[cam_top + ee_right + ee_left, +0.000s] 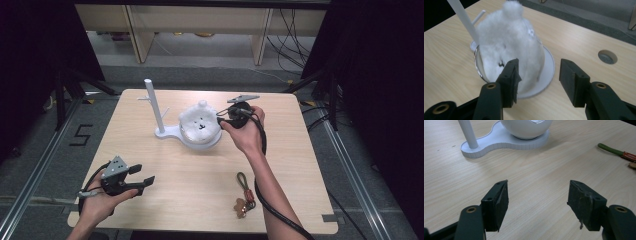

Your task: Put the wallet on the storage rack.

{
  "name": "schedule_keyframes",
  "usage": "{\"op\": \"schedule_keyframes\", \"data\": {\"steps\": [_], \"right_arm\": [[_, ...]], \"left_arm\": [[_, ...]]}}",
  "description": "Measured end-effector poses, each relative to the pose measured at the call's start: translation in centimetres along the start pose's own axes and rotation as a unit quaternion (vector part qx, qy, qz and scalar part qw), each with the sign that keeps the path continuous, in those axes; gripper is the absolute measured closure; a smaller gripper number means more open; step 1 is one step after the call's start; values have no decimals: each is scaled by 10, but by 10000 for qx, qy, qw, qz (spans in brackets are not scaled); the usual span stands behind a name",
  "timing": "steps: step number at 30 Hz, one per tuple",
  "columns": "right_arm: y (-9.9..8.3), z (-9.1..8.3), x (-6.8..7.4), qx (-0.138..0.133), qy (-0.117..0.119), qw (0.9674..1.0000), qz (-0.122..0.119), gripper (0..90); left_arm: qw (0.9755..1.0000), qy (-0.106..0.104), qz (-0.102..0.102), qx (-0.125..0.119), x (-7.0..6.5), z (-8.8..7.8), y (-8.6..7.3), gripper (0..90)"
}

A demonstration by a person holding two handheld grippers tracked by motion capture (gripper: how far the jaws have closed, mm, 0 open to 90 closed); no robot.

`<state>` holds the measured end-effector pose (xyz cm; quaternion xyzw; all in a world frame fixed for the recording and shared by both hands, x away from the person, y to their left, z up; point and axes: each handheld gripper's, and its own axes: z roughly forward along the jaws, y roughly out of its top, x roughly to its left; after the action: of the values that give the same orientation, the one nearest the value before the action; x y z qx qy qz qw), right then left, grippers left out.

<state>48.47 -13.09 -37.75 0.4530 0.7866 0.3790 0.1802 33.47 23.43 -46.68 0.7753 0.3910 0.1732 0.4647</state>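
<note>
Plush (509,47) in bowl (547,67), just ahead of right gripper (539,75) (jaws wide, nothing between); left gripper (537,202) open.

Looks like a lab recording bay: black curtains (30,60), tripod legs (67,92), loose cables (292,35), floor rails (30,185) around a worktop (200,200).

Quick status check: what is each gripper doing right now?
Left gripper: open, empty, above bare table.
Right gripper: open, holding nothing, beside the fluffy white toy in its bowl.
</note>
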Motion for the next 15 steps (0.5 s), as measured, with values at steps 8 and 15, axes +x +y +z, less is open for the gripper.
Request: {"op": "schedule_keyframes", "data": {"steps": [8,15], "right_arm": [[-24,-16,-16,238,-5,9997,17,548],[-43,-27,-21,415,-50,9991,123,548]], "left_arm": [[10000,42,-48,-29,-1,2,1,318],[10000,-38,-44,-77,-2,5,2,318]]}}
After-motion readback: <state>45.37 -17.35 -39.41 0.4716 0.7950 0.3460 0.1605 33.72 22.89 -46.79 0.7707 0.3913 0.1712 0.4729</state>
